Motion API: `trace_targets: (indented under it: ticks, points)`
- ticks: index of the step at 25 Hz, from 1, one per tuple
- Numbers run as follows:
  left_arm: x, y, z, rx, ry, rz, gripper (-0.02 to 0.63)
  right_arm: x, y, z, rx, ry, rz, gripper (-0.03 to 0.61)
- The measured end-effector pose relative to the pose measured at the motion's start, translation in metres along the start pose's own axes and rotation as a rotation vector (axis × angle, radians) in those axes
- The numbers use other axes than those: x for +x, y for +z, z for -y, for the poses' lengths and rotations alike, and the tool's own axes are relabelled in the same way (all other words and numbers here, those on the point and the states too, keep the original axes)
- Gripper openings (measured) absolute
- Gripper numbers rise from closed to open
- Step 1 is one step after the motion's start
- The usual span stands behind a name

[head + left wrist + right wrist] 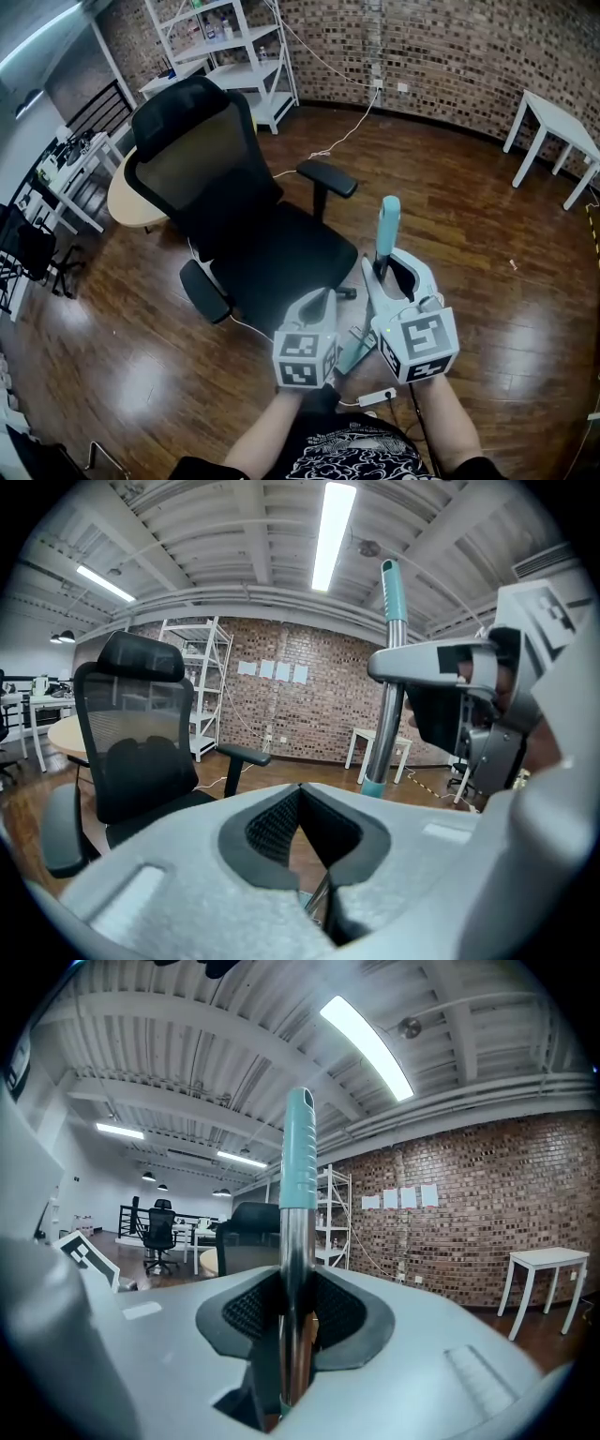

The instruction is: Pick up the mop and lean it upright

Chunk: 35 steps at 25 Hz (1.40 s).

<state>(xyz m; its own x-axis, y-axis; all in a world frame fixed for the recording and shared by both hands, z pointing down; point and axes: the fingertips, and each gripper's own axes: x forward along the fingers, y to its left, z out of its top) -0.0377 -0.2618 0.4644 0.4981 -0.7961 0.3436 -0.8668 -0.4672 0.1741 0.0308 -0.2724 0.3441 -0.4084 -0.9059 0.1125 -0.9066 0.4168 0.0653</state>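
The mop [389, 223] stands almost upright over the wooden floor [487, 244], just in front of the person and just right of the seat of the black office chair [234, 211]. The right gripper [386, 269] is clamped on its bare metal shaft just under the teal grip, with the pads pressed to both sides of the tube. The left gripper [323, 298] sits beside it with its jaws drawn together and nothing between them, so I judge that one pinch carries the whole mop. The shaft is smooth and round, so it may slip down through the pads or swing about them, more so if the lower end is heavy. That lower end is hidden under the grippers and cannot be checked. The next danger lies in the choice of support. The brick wall [450, 56] is well apart from the mop, and the chair is the nearest thing to lean on. If its base turns or rolls, a pole set against the backrest or the armrest [328, 178] is likely to push it away and slide to the floor. A white cable with a power strip [376, 397] lies on the floor near the person's feet, and it could catch the mop's lower end as it is set down. Letting go before the foot rests firmly on the boards would probably tip it over
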Motion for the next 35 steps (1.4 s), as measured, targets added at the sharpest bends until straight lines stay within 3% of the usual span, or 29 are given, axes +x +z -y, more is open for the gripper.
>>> trace_targets:
  ticks: [13, 29, 35]
  points:
    - [0.009, 0.002, -0.046, -0.031, 0.028, -0.012, 0.003, 0.061, -0.082, -0.006, 0.017, 0.004, -0.136, 0.098]
    - [0.036, 0.005, -0.097, -0.051, 0.055, -0.051, 0.003, 0.145, -0.170, -0.026, -0.004, 0.071, -0.328, 0.098]
    - [0.049, 0.010, -0.113, -0.049, 0.051, -0.059, 0.003, 0.178, -0.174, -0.038, -0.009, 0.101, -0.323, 0.098]
